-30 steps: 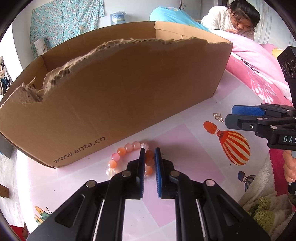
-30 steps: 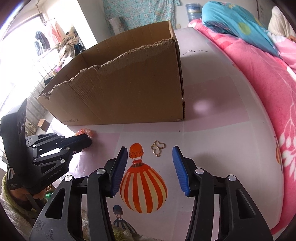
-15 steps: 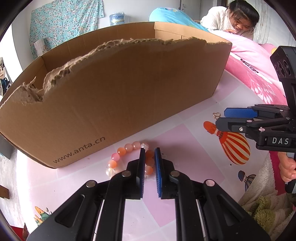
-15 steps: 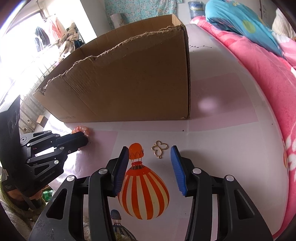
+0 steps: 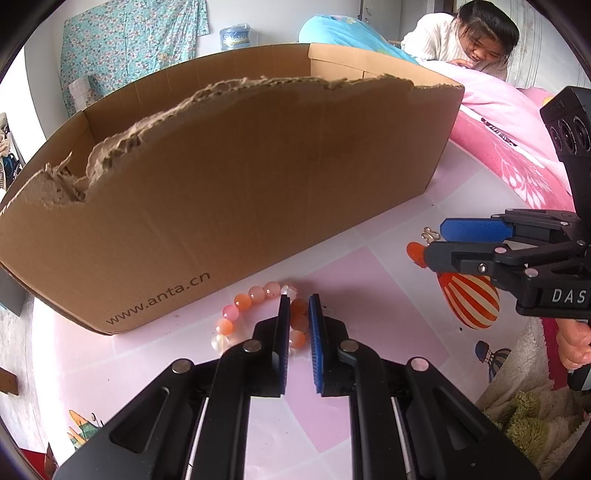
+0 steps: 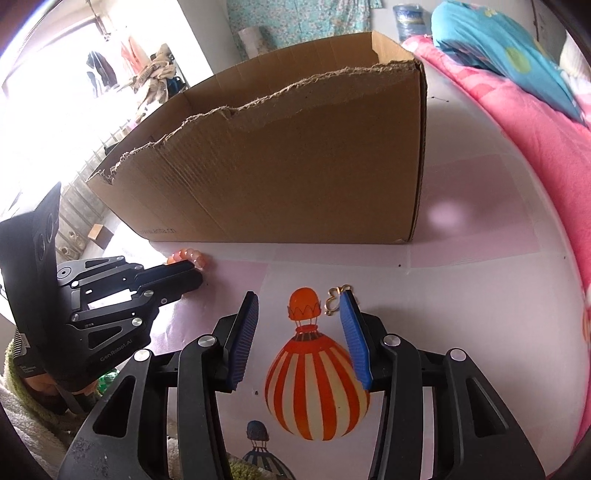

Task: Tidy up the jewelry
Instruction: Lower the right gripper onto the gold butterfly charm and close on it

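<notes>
An orange and pink bead bracelet (image 5: 255,295) lies on the table just in front of the cardboard box (image 5: 236,184). My left gripper (image 5: 298,301) is shut on the bracelet's right side, with beads showing between the blue pads. It also shows in the right wrist view (image 6: 192,275), with the bracelet (image 6: 188,255) at its tip. A small gold clasp-like piece (image 6: 334,297) lies by the printed balloon. My right gripper (image 6: 301,299) is open, low over the table, its right pad touching or just beside the gold piece. It shows in the left wrist view (image 5: 439,242).
The torn-edged box (image 6: 295,166) stands open right behind both pieces. The tablecloth (image 6: 480,258) is pink and white with a printed balloon (image 6: 317,376). A pink quilt (image 6: 535,92) lies to the right. A person (image 5: 465,33) leans on it beyond the box.
My right gripper has moved forward and left toward the gold piece, which now lies at its right pad. My left gripper has stayed shut on the bracelet.
</notes>
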